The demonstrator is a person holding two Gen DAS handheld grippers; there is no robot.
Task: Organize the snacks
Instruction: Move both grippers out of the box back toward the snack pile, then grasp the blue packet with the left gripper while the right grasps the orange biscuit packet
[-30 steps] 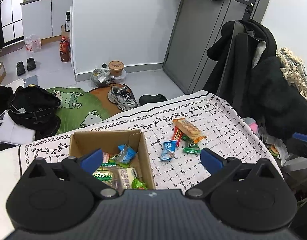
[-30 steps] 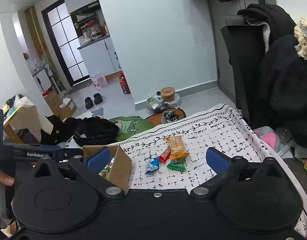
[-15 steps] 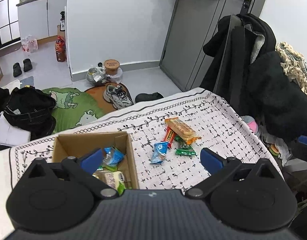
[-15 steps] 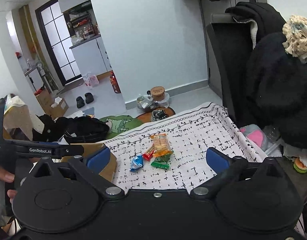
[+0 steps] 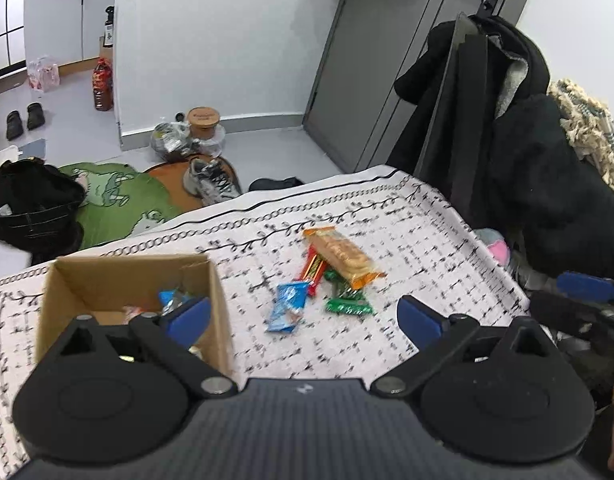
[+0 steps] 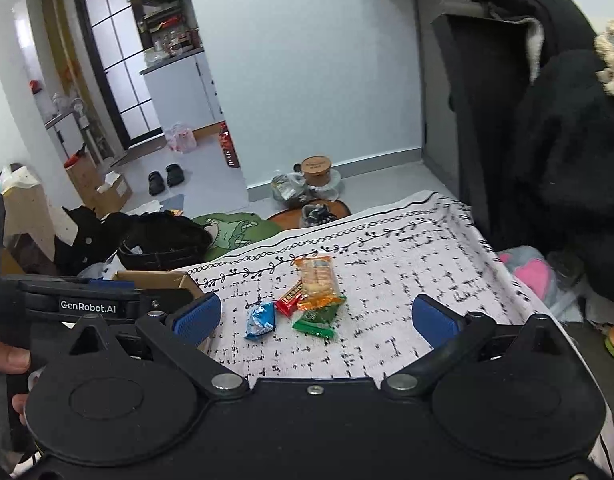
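Both pairs of fingers stand wide and hold nothing: our left gripper [image 5: 303,316] hangs above the cardboard box [image 5: 217,300], which already has packets in it, and our right gripper [image 6: 315,316] hovers short of the loose pile. On the patterned cloth [image 6: 407,256] lie a blue packet [image 6: 261,321], a red bar [image 6: 290,299], an orange biscuit pack [image 6: 317,282] overlapping it, and a green packet [image 6: 317,320]. We judge the blue packet easiest: it lies nearly apart, so we should straddle it and close on its crimped edge.
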